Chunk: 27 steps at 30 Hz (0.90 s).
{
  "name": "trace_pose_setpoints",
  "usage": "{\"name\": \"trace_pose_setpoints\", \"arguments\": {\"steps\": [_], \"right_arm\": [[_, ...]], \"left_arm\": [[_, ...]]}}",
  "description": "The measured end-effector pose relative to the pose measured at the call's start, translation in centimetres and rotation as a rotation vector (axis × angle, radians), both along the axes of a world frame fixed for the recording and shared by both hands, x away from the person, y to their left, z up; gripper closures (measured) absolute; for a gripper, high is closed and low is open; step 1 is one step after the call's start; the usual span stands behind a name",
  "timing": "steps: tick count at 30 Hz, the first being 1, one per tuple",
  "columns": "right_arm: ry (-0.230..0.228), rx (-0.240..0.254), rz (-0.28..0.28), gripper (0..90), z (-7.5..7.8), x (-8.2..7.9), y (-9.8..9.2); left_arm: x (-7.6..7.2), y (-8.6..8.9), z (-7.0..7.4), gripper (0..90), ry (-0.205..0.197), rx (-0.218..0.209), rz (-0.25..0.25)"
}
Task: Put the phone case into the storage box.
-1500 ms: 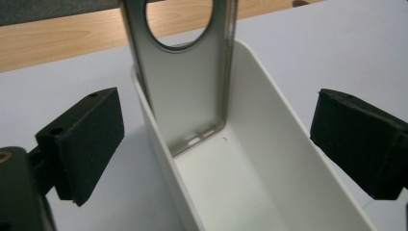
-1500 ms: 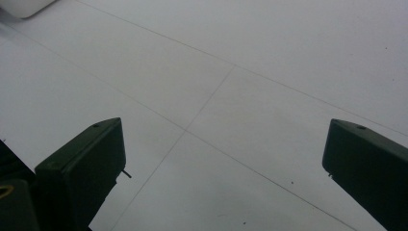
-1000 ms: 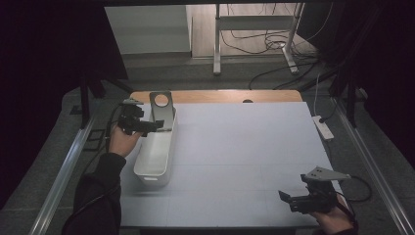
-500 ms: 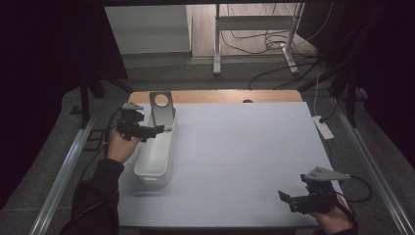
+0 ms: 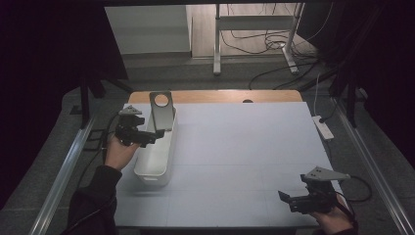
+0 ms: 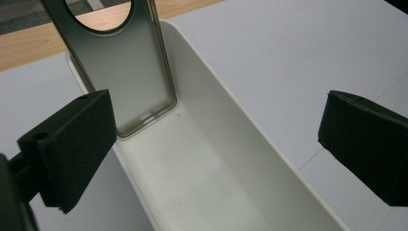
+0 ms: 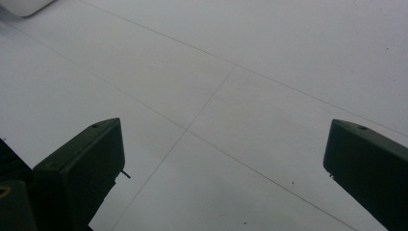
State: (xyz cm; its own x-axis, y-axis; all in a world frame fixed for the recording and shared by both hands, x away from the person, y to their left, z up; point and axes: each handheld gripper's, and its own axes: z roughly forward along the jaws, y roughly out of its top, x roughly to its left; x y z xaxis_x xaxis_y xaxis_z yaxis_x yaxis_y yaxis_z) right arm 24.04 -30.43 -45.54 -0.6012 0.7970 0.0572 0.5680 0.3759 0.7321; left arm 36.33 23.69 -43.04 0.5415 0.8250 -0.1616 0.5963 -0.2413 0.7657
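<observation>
Left tongs [image 5: 155, 137] stand wide open over the near-left part of the long white bin [image 5: 161, 161], empty, jaws spread to either side of the bin's interior in the left gripper view. The metal plate [image 6: 120, 72], grey with a round hole near its top, stands upright at the bin's far end, leaning against the end wall with its lower edge on the bin floor. The bin sits at the left side of the worktop [image 5: 244, 147], long axis running away from the person.

Judged step: approach to the plate for a grasp. To do it well, advance the tongs along the bin toward the plate, turn them so the jaws straddle the plate's thin faces rather than its width, and close below the hole (the lean leaves little room behind it).

Left hand [image 5: 119, 152] is held outside the bin's left wall, wrist raised, tongs angled inward and down.

Right tongs [image 5: 293, 199] are open and empty, low over bare worktop at the near-right corner, well apart from the bin.
</observation>
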Motion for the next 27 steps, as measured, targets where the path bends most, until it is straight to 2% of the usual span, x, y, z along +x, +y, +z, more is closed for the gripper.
{"name": "trace_pose_setpoints", "arguments": {"steps": [27], "right_arm": [[-0.008, -0.001, -0.002, 0.5, 0.1, -0.1, 0.0]], "left_arm": [[-3.5, 0.7, -0.1, 0.9, -0.027, -0.011, -0.02]]}}
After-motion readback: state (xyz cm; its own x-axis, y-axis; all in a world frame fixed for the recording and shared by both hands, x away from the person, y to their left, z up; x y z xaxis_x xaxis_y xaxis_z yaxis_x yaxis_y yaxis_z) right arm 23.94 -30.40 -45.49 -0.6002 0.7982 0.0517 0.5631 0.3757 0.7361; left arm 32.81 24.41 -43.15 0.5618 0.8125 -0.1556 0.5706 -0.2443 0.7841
